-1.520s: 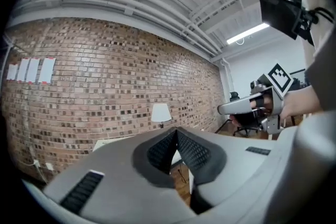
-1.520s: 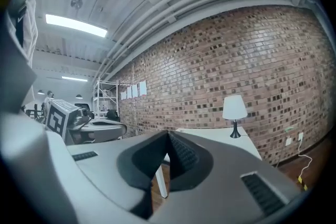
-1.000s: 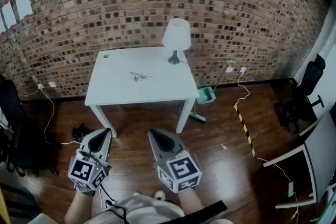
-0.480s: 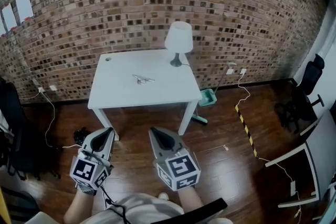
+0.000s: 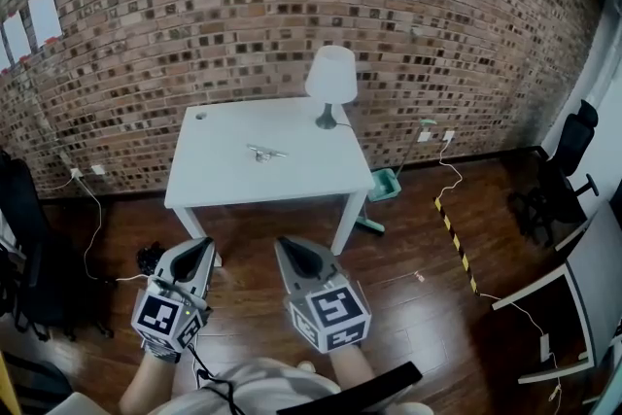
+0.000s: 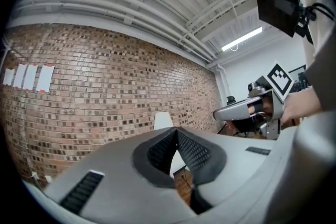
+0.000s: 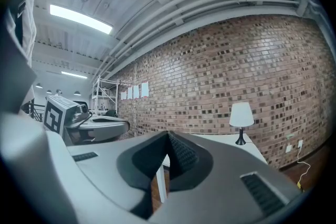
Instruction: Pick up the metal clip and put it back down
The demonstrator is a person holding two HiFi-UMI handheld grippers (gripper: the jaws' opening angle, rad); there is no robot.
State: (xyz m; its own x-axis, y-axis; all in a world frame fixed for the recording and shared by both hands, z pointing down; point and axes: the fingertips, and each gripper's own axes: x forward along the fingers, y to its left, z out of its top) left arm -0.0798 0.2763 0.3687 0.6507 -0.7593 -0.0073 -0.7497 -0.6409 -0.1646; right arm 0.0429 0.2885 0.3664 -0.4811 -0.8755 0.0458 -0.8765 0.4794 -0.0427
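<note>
Left claw (image 5: 201,246) and right claw (image 5: 285,246) — both clenched, nothing between the jaws — are held side by side over the wood floor (image 5: 408,306). Metal clip (image 5: 264,152) lies on the white table (image 5: 224,185) at 12 o'clock, well apart from both claws; the lamp (image 5: 330,78) stands at 2 o'clock of it. Status: pick-up not yet begun — approach, grasp, lift and set-down are all outstanding
</note>
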